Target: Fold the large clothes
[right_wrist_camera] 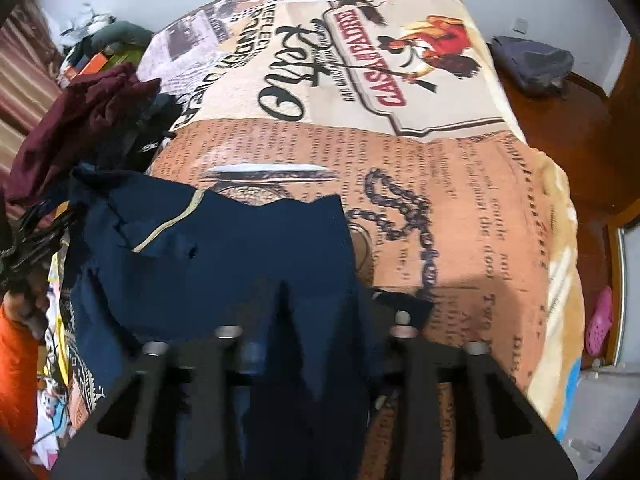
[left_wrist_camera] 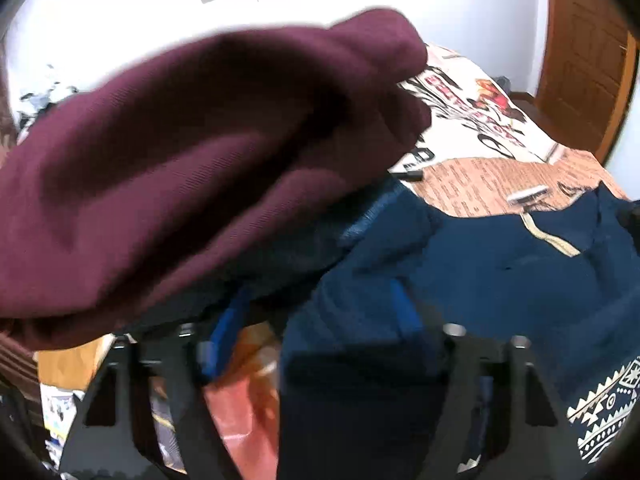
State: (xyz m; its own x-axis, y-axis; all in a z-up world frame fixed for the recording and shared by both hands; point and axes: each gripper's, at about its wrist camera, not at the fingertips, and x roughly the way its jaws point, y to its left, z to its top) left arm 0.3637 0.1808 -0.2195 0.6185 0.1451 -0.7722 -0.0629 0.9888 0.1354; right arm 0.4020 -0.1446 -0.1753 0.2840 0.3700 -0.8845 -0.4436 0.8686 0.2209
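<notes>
Spread over the near left part of a printed bed blanket (right_wrist_camera: 460, 208): a navy garment (right_wrist_camera: 240, 248) with a cream trim line and a white patterned border. Bunched between the fingers of the right gripper (right_wrist_camera: 308, 344), clenched on that navy cloth at its near edge. Left gripper (left_wrist_camera: 320, 344) likewise buried in navy fabric, fingers apparently closed on it, though folds hide the tips. Heaped at the far left, touching the navy piece: a maroon garment (left_wrist_camera: 192, 152), blurred and close to the left lens. Beyond the bed's right side, a pink shoe (right_wrist_camera: 600, 320) on wooden floor.
</notes>
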